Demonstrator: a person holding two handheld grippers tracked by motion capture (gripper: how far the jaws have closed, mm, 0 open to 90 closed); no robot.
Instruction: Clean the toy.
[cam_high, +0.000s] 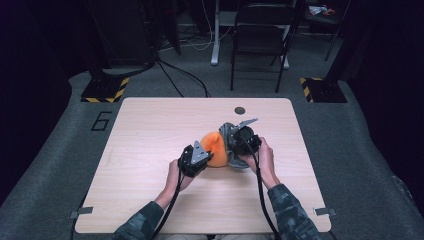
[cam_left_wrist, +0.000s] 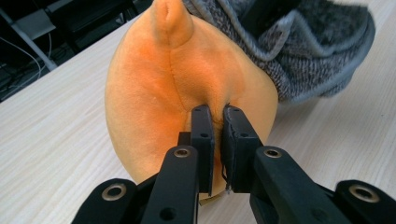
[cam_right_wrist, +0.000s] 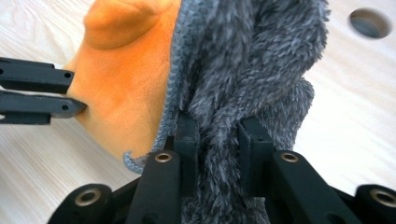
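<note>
Your left gripper (cam_left_wrist: 217, 123) is clamped on a pinch of the orange plush toy (cam_left_wrist: 187, 88), which sits mid-surface (cam_high: 150, 130). Your right gripper (cam_right_wrist: 219, 135) is clamped on the fuzzy grey fabric (cam_right_wrist: 252, 70), which wraps against the toy's far side. A round hole (cam_high: 239, 110) lies beyond them in the surface.

An orange plush toy (cam_high: 216, 148) lies on the table (cam_high: 150, 150), its far end tucked inside a fuzzy grey sock (cam_high: 231, 137).
</note>
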